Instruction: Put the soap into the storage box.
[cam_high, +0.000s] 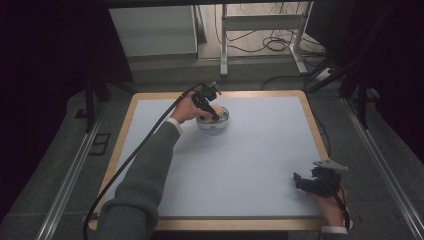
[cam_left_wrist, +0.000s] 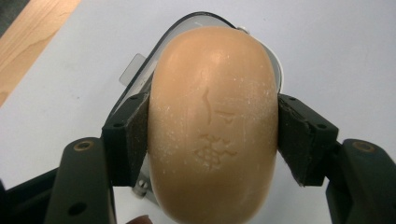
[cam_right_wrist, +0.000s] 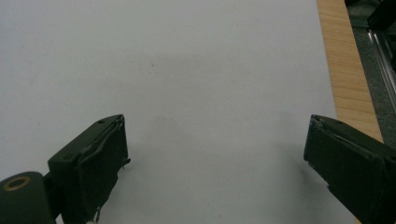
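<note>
A tan oval bar of soap (cam_left_wrist: 215, 121) with stamped marks is clamped between the two black jaws of my left gripper (cam_left_wrist: 214, 133). Right under it lies a small clear dish (cam_left_wrist: 140, 77) with a white rim. From above, the left gripper (cam_high: 214, 113) reaches down into that dish (cam_high: 222, 125) at the back of the table, left of centre, with the soap (cam_high: 218, 110) showing as a tan patch beside the fingers. My right gripper (cam_high: 306, 181) rests near the front right corner, its jaws wide apart over bare mat (cam_right_wrist: 215, 93) with nothing between them.
A pale blue mat (cam_high: 250, 160) covers the wooden table (cam_high: 320, 130); its wooden edge (cam_right_wrist: 348, 79) runs close to the right gripper. The left gripper's black cable (cam_high: 135, 155) trails over the mat's left side. Metal rails and table legs stand beyond the table.
</note>
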